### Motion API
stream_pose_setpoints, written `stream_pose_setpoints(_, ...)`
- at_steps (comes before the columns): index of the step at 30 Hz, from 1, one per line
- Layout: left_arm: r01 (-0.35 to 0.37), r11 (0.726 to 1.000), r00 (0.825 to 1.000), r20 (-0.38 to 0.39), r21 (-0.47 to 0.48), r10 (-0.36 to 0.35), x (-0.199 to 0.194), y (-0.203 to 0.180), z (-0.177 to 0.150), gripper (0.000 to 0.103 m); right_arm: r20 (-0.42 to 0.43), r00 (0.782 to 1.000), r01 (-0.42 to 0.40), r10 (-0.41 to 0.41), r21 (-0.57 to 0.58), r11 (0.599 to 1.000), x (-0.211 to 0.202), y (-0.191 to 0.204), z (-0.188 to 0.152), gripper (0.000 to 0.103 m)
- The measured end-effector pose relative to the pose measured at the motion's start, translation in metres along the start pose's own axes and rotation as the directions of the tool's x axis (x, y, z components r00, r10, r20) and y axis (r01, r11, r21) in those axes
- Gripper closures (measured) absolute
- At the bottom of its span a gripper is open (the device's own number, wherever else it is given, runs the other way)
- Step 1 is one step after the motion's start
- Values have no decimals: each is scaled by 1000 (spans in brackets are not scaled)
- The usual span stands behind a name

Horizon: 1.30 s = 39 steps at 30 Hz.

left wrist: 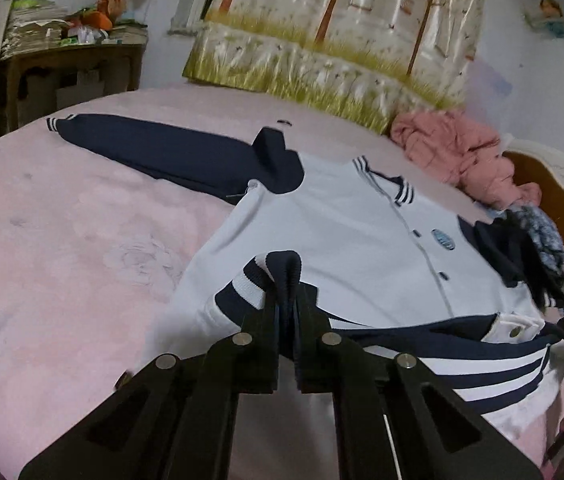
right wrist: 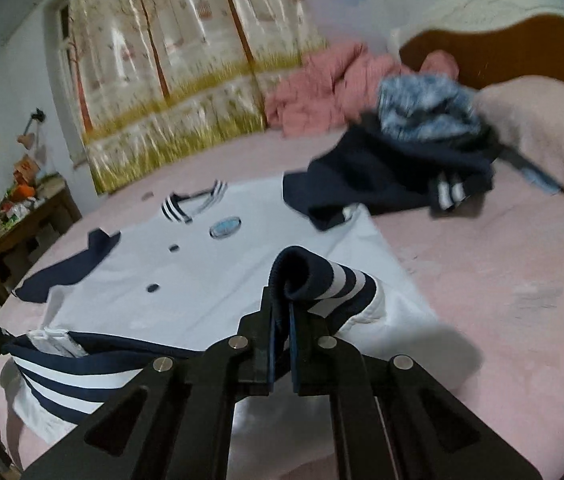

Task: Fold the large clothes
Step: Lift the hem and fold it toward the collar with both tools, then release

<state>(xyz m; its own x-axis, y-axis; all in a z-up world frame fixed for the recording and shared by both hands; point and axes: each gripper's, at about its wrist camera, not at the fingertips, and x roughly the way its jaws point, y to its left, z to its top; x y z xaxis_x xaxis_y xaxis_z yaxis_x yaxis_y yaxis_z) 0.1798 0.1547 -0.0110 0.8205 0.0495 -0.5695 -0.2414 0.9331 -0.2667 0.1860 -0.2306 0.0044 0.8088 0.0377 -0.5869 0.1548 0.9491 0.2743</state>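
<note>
A white jacket (left wrist: 345, 232) with navy sleeves lies buttoned-side up across the middle of the pink bed (left wrist: 62, 240). The left gripper (left wrist: 285, 304) has its black fingers clamped on the ribbed, navy-and-white striped hem, bunched into a fold. The right gripper (right wrist: 282, 304) pinches the same knitted band. A quilted pink coat (left wrist: 449, 148) sits crumpled at upper right.

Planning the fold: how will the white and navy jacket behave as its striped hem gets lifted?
Likely floppy: the jacket sags between the left gripper and right gripper, both pinching its striped hem. Probably not slippery: the ribbed knit bunches between the fingers. Its spread sleeve may drag.
</note>
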Motion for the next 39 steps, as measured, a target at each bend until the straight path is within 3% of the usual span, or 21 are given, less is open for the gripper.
stream_pose_setpoints(8, 31, 999, 1000, 1, 18, -31, 29, -5, 16, 98, -69, 997, -30, 32, 34, 999, 46, -12, 8, 97)
stream_pose_setpoints(13, -2, 998, 999, -36, 55, 4, 41, -10, 17, 95, -107, 994, 0, -2, -15, 1000, 59, -10, 13, 94)
stream_pose_setpoints(14, 14, 998, 999, -35, 57, -12, 39, -8, 15, 90, -106, 994, -1, -1, -16, 1000, 58, -12, 11, 92)
stream_pose_setpoints(16, 62, 997, 998, -3, 34, -62, 27, 1, 12, 66, -95, 995, -31, 31, -7, 999, 48, -16, 10, 84)
stream_pose_setpoints(17, 75, 997, 997, 25, 28, -76, 17, 6, 11, 45, -86, 995, -47, 46, -4, 999, 40, -20, 8, 79)
stream_pose_setpoints(18, 79, 996, 995, 57, 29, -81, 5, 9, 9, 32, -76, 996, -54, 54, -3, 999, 32, -21, 8, 65)
stream_pose_setpoints(19, 73, 997, 994, 78, 35, -76, -3, 11, 9, 29, -53, 998, -44, 44, -1, 999, 21, -25, 6, 43)
stream_pose_setpoints(21, 53, 996, 996, 75, 68, -58, -14, 12, 4, 26, 29, 1000, 8, -8, -5, 1000, -5, -33, 2, 29)
stream_pose_setpoints(24, 21, 995, 999, 35, 98, -25, -17, 14, -7, 15, 49, 998, 49, -49, -1, 999, -20, -47, 0, 29)
stream_pose_setpoints(28, -43, 995, 996, -73, 95, 50, 1, 21, -20, 15, -26, 998, 65, -63, 75, 995, -14, -69, -2, 28)
stream_pose_setpoints(31, -5, 997, 995, -99, 72, 13, 3, 28, -25, 24, -94, 995, 30, -23, 70, 997, -3, -73, -12, 29)
stream_pose_setpoints(32, -11, 996, 996, -91, 86, 18, 1, 28, -26, 58, -86, 996, 20, -16, 46, 999, -3, -71, -17, 32)
stream_pose_setpoints(33, -29, 993, 996, -77, 116, 38, -1, 25, -29, 99, -76, 997, 12, -10, 16, 1000, -4, -67, -19, 54)
stream_pose_setpoints(34, -33, 989, 998, -51, 148, 40, -6, 23, -32, 98, -69, 998, 5, -5, -6, 1000, -5, -64, -21, 95)
stream_pose_setpoints(37, -80, 979, 996, 48, 186, 73, -27, 22, -40, 99, -27, 998, 54, -54, -26, 998, -15, -63, -23, 95)
stream_pose_setpoints(39, -84, 983, 996, 57, 162, 75, -35, 30, -41, 99, 18, 995, 100, -100, -42, 994, -30, -60, -27, 95)
